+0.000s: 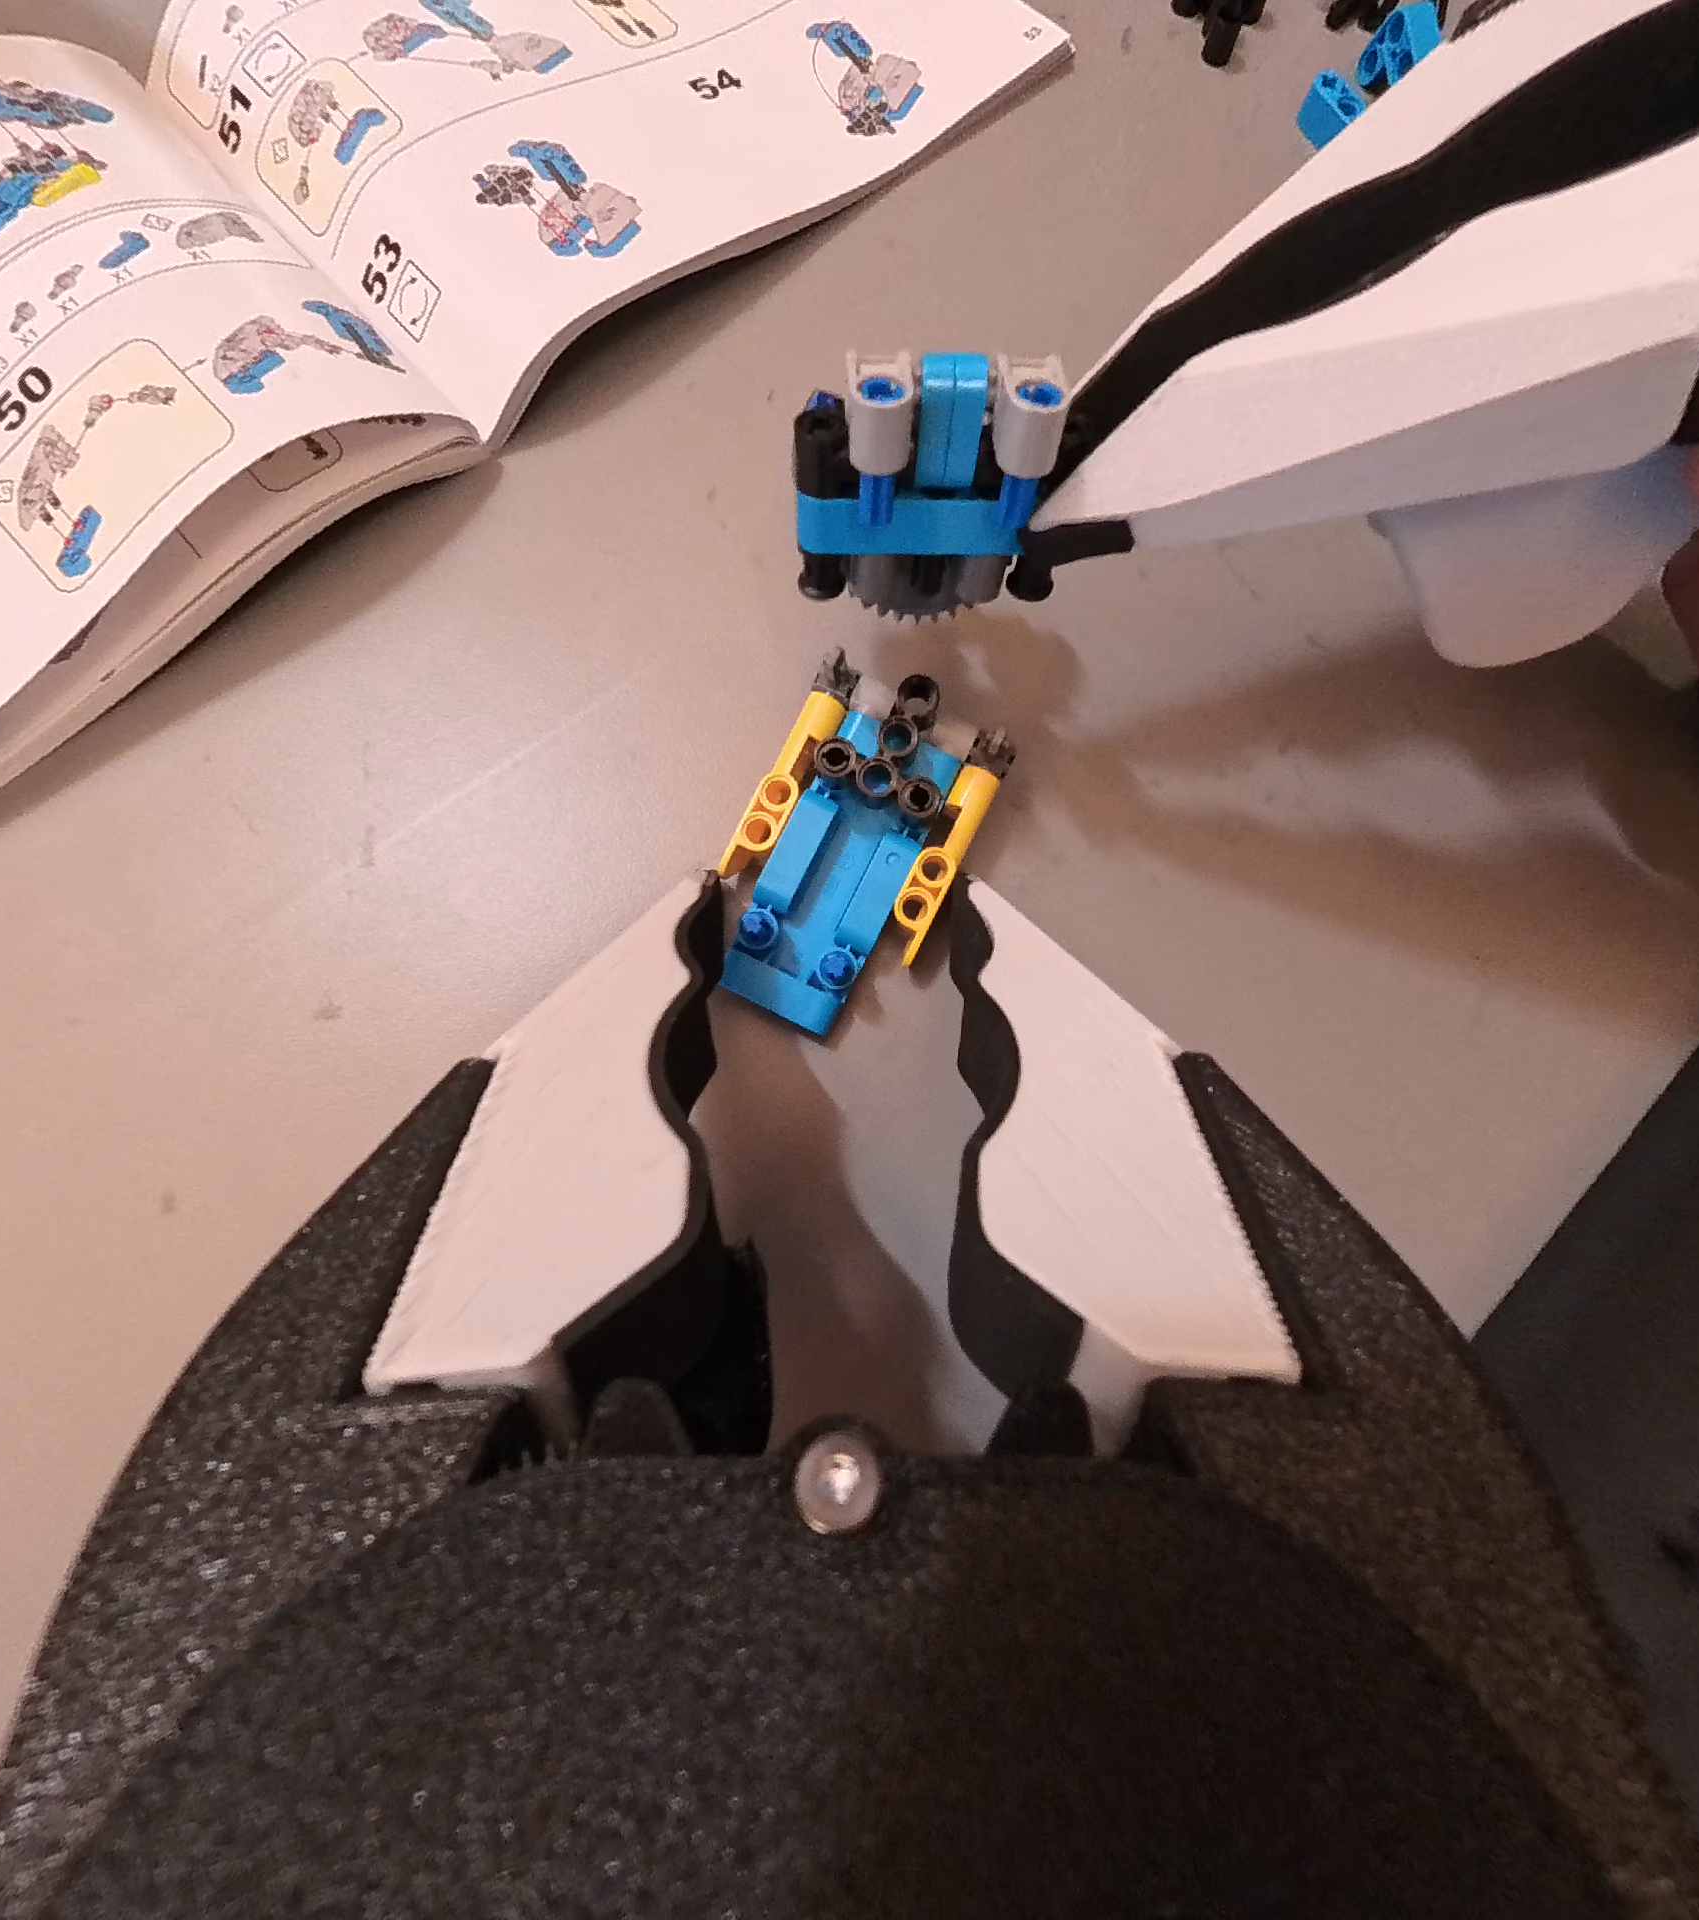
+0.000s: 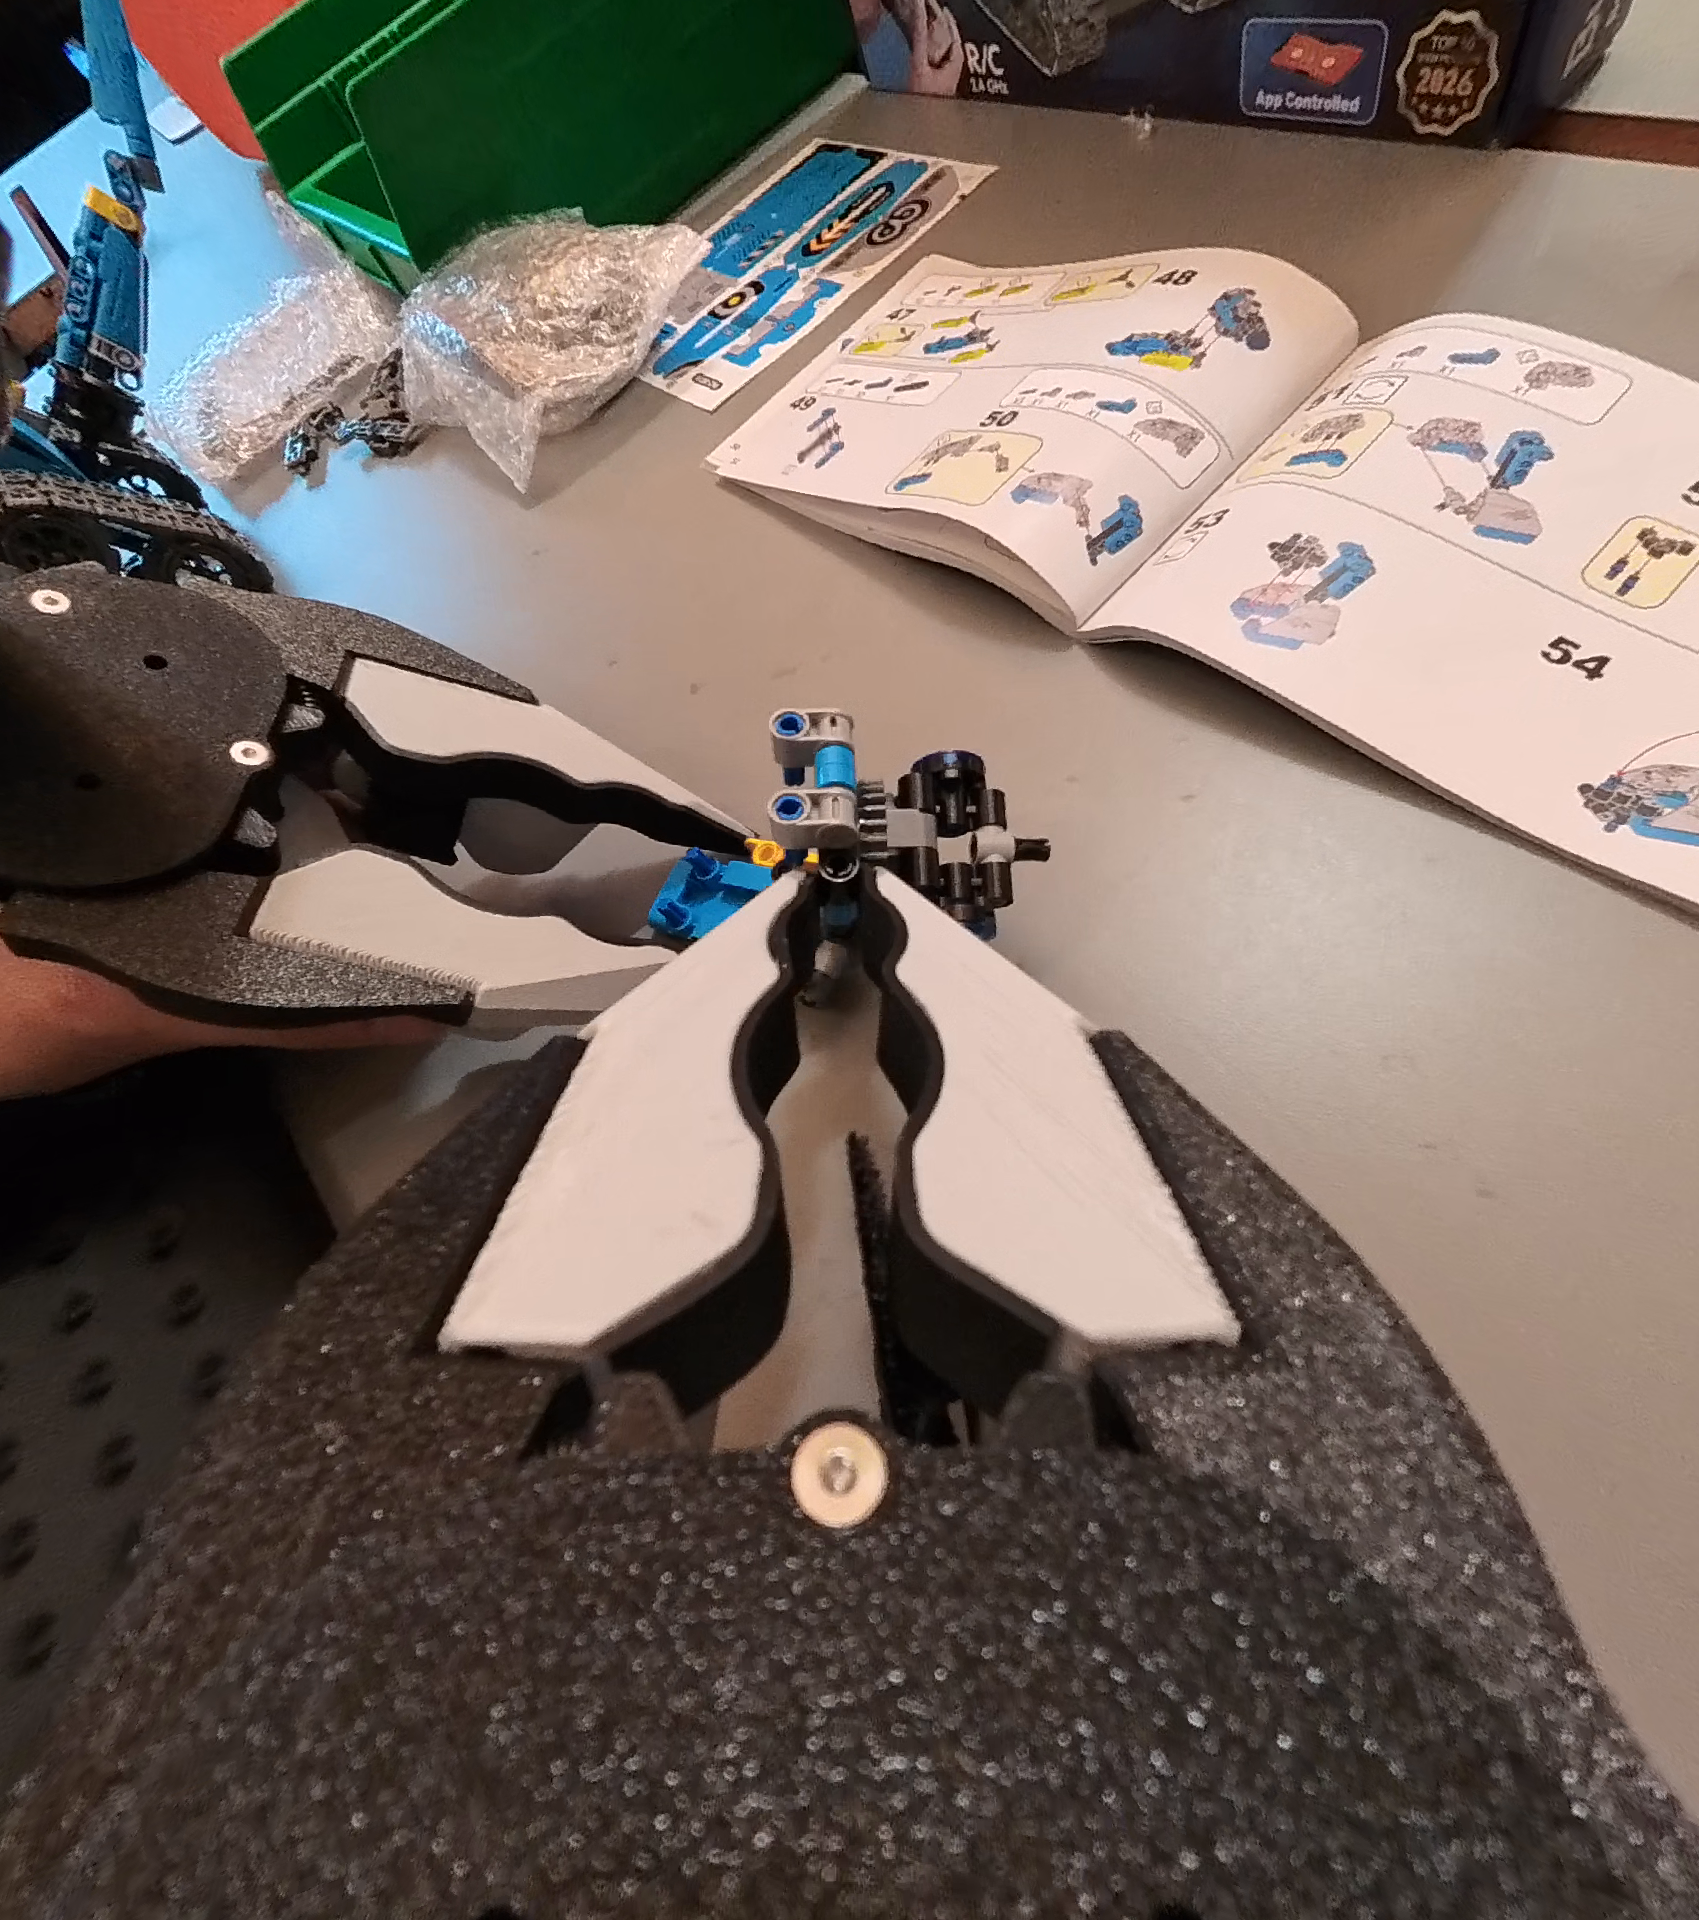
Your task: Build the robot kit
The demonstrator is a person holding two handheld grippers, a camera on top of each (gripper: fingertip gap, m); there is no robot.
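A blue and yellow brick assembly [image 1: 840, 852] with black connectors lies flat on the grey table [image 1: 201, 1039]. My left gripper [image 1: 840, 888] is open, and the near end of this assembly sits between its fingertips. My right gripper [image 2: 837, 881] is shut on a second assembly [image 2: 824, 800] of blue, grey and black parts with a grey gear. It holds this gear assembly [image 1: 928, 468] just above the table, a little beyond the flat one. The right gripper [image 1: 1058, 499] enters the left wrist view from the upper right. The left gripper [image 2: 710, 899] shows at the left of the right wrist view.
An open instruction booklet [image 2: 1344, 499] lies beyond the assemblies, also seen in the left wrist view [image 1: 305, 260]. Farther back are clear bags of parts [image 2: 533, 312], a sticker sheet [image 2: 803, 249], a green bin [image 2: 512, 104], a box [image 2: 1240, 52] and a tracked model [image 2: 97, 520]. Loose blue pieces [image 1: 1364, 83] lie far right. The grippers' ends are close to 7 cm from one another.
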